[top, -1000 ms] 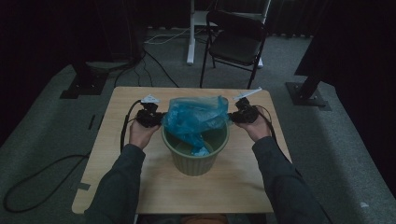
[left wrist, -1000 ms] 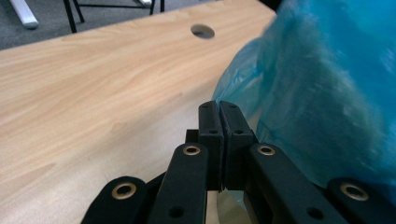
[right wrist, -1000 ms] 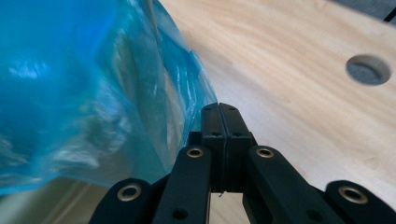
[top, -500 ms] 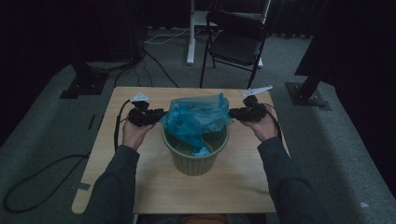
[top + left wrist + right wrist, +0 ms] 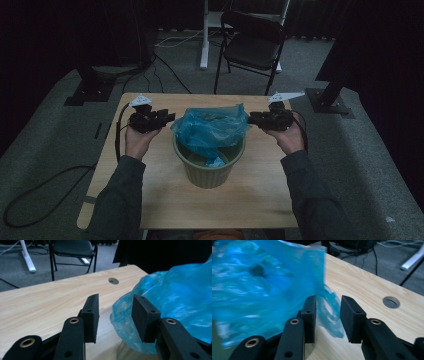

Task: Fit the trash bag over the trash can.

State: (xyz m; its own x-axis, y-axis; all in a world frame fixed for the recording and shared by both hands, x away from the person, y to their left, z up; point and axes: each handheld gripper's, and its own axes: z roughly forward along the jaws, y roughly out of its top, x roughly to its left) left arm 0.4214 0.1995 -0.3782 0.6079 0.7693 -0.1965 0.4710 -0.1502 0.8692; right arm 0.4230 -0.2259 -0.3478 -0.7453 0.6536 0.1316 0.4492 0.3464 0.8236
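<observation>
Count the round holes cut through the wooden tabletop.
2 in sight. One hole lies beyond the left tongs' jaws, near the table's far edge beside the blue bag. The other hole lies beyond the right tongs' jaws. The bag may hide more.

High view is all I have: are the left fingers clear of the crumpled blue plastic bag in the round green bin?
Observer: Yes. The left gripper has just been opening: its fingers stand apart with nothing between them, and the blue plastic bag sits beside the right-hand one.
Operator: And the right?
Observer: The right gripper has just been opening too; a flap of the bag shows through its gap, unpinched.
</observation>
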